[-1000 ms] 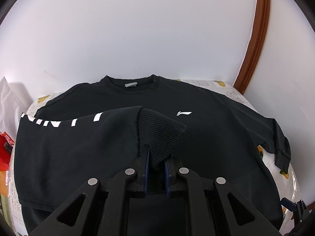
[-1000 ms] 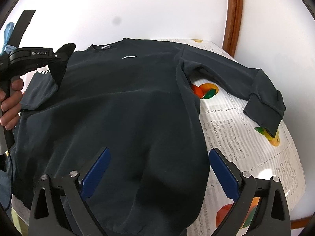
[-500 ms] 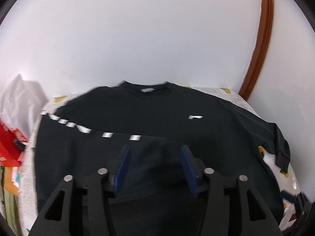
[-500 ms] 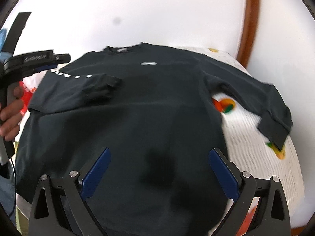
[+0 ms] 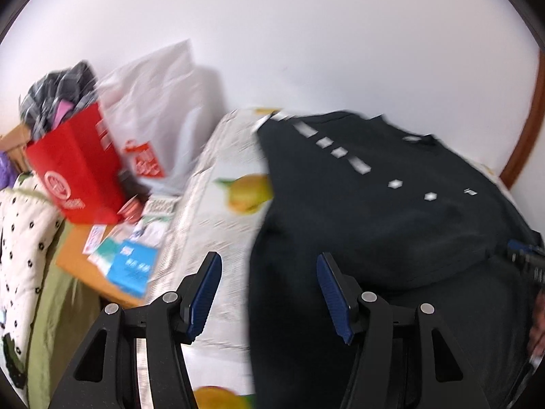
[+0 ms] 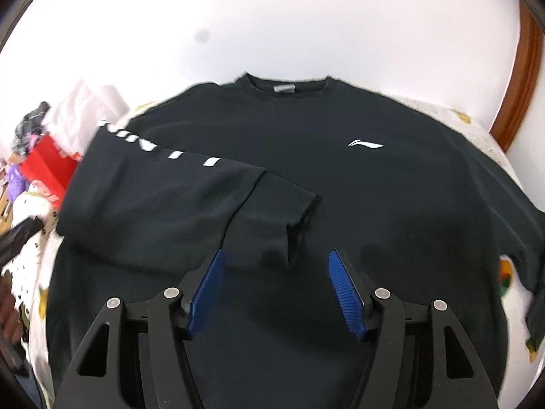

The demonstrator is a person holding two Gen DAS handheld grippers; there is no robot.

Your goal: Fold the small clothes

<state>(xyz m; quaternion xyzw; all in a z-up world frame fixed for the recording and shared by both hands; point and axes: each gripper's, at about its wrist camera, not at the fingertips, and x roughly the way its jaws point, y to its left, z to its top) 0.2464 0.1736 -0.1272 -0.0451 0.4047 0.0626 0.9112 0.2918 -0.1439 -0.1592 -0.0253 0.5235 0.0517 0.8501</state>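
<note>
The black sweatshirt [image 6: 340, 204] lay face up and spread flat on the fruit-printed cloth [image 5: 218, 204] covering the table, its collar toward the white wall [image 6: 272, 17]. One sleeve [image 6: 163, 184], the one with white lettering, was folded across the chest, its ribbed cuff [image 6: 272, 218] resting on the body of the garment just ahead of my right gripper [image 6: 276, 289]. That claw hovered over the lower front with its jaws closing, nothing between the blue pads [image 6: 344, 293] but air above the fabric. My left gripper [image 5: 269, 293] hung at the sweatshirt's side edge, one finger over the cloth and the other over the black fabric, jaws opening and gripping nothing (the view was smeared with blur). Beyond the table's edge stood a red paper bag [image 5: 75, 177] and a white plastic bag [image 5: 156, 102].
</note>
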